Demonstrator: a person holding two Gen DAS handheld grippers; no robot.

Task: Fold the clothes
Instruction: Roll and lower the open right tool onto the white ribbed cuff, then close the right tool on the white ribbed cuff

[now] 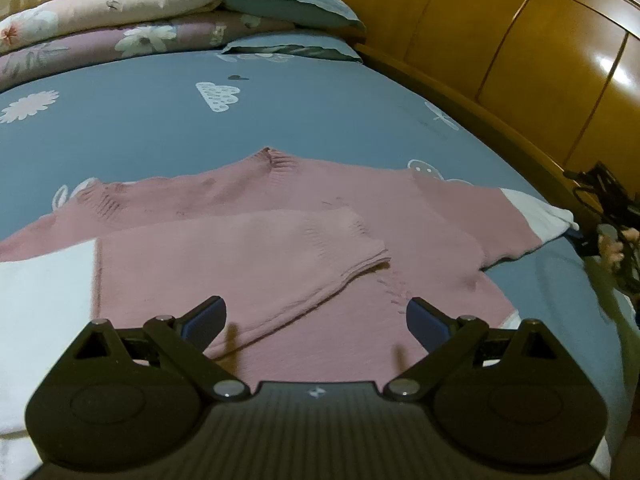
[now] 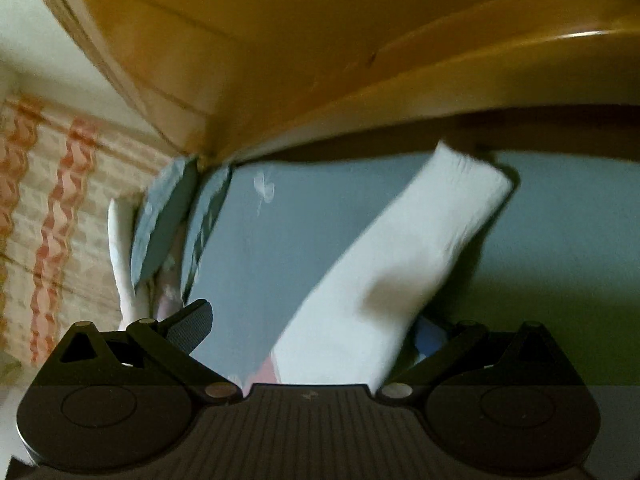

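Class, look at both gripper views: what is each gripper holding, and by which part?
The left gripper is open over the pink sweater and holds nothing. The right gripper has the white sleeve end between its fingers; whether it grips cannot be told.

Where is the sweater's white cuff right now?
In the right wrist view, the white cuff lies between the open right claw fingers, over the blue sheet.

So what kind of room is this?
Most likely a bedroom: a blue patterned bedsheet, blue pillows stacked by a glossy wooden headboard, and a pink knitted sweater spread out for folding.
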